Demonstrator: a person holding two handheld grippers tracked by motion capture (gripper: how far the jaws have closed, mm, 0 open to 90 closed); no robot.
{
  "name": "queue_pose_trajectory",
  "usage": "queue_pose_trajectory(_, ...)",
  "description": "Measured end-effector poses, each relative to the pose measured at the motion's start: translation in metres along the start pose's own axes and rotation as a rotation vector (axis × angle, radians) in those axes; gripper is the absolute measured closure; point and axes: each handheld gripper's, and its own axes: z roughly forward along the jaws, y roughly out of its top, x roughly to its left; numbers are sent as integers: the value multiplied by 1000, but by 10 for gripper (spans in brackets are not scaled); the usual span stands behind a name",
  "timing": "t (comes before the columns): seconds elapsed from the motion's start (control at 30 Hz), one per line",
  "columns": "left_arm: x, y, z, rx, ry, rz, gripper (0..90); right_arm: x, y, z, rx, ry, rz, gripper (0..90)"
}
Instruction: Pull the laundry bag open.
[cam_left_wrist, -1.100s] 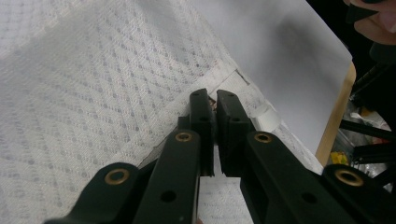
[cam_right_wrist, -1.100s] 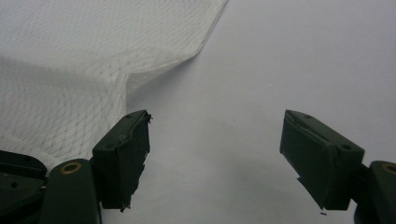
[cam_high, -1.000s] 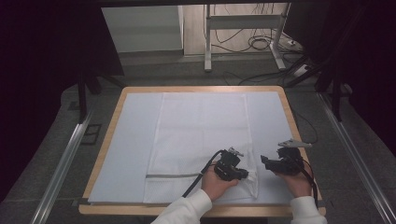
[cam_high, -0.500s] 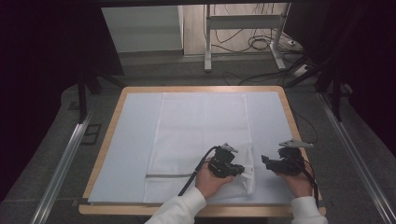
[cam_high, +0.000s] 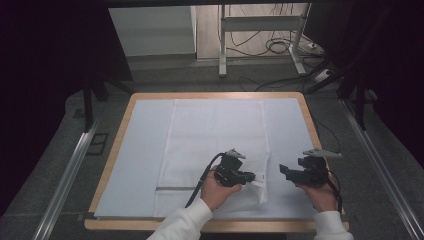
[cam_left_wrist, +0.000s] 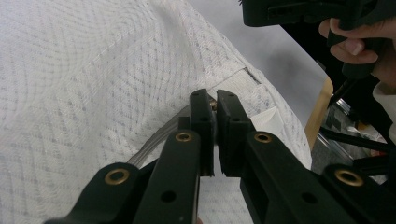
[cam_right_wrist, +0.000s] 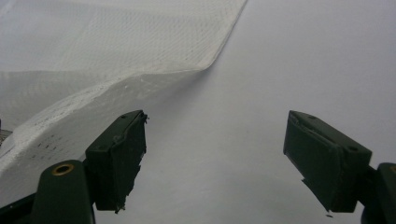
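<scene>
Table has the white mesh bag flat at centre, left gripper clamped on its 5 o'clock corner and lifting it, right gripper wide open, empty at 3 o'clock of that; fold barely begun.

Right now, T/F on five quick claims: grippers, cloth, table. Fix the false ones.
1. The left gripper is shut on the white cloth. True.
2. The right gripper grips the cloth too. False: its jaws stand open over the bare mat.
3. The cloth's near right corner is lifted off the mat. True.
4. The cloth is dark blue. False: white mesh.
5. The table has a wooden rim. True.
</scene>
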Motion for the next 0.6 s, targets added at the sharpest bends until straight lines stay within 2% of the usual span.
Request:
queue_pose_trajectory(0.27, 2, 0, -1, 3, -7, -7, 868, 3, 1, 0, -3, 32, 9, 207)
queue_pose_trajectory(0.43, 3, -1, -4, 3, -4, -4, 867, 5, 4, -3, -18, 89, 17, 201)
queue_pose_trajectory(0.6, 4, -2, -4, -2, -6, -9, 868, 8, 6, -4, -10, 128, 57, 195)
